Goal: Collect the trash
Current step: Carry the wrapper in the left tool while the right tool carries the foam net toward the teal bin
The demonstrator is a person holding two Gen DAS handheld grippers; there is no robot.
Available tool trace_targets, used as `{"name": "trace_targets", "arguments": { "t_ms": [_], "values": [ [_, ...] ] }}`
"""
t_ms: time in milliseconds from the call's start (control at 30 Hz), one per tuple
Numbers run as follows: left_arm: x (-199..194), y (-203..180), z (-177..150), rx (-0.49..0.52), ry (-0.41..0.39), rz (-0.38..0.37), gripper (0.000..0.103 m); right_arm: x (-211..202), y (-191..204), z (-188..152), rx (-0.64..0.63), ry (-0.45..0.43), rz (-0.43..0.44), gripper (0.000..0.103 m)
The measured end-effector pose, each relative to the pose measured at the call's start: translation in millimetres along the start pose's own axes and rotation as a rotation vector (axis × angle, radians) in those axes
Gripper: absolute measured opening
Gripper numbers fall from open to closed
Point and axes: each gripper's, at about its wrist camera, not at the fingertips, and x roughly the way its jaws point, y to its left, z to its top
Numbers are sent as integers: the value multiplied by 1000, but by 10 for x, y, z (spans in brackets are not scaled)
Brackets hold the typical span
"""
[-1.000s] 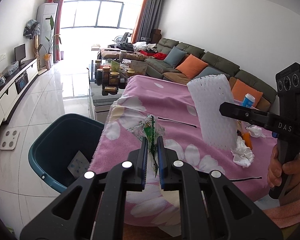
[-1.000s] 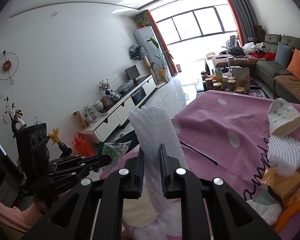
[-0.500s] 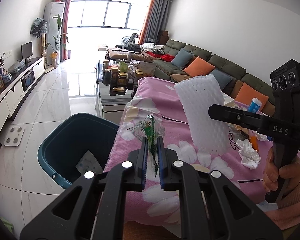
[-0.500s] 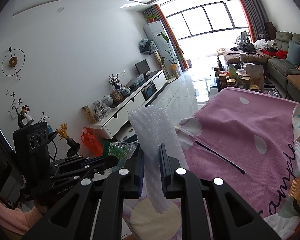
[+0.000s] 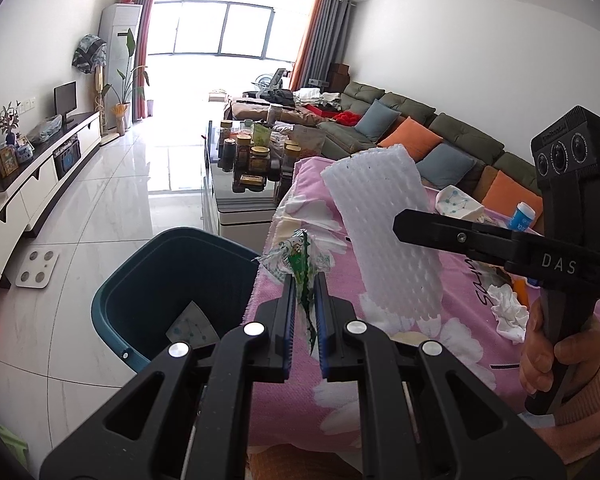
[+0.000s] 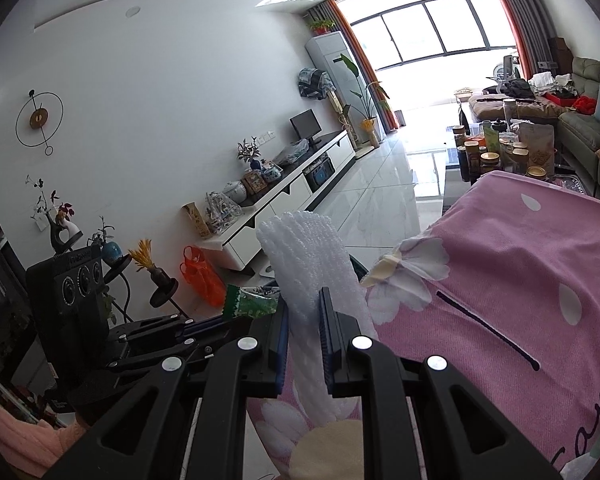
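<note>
My left gripper [image 5: 304,280] is shut on a crumpled green and clear plastic wrapper [image 5: 300,258], held over the table's left edge beside the teal bin [image 5: 140,280]. The bin stands on the floor and holds a patterned paper scrap [image 5: 190,324]. My right gripper [image 6: 303,300] is shut on a white foam net sleeve [image 6: 308,248], held upright above the pink flowered tablecloth [image 6: 500,260]. The sleeve also shows in the left wrist view [image 5: 384,232], to the right of the wrapper. The wrapper shows in the right wrist view [image 6: 250,302].
On the tablecloth lie a crumpled white tissue [image 5: 510,314], a patterned paper cup [image 5: 458,204] and a blue-capped bottle [image 5: 522,216]. A low table with jars [image 5: 252,152] stands beyond. A sofa [image 5: 420,128] lines the right wall, a TV cabinet [image 5: 40,184] the left.
Both grippers have moved left toward the bin, each keeping its hold. The bin now sits closer and more central in the left wrist view.
</note>
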Motion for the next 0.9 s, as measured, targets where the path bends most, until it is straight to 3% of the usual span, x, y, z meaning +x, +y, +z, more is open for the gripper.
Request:
{"name": "trace_targets", "arguments": {
  "t_ms": [900],
  "values": [
    [25, 2, 52, -28, -11, 80, 10, 476, 95, 163, 1, 50, 66, 13]
  ]
}}
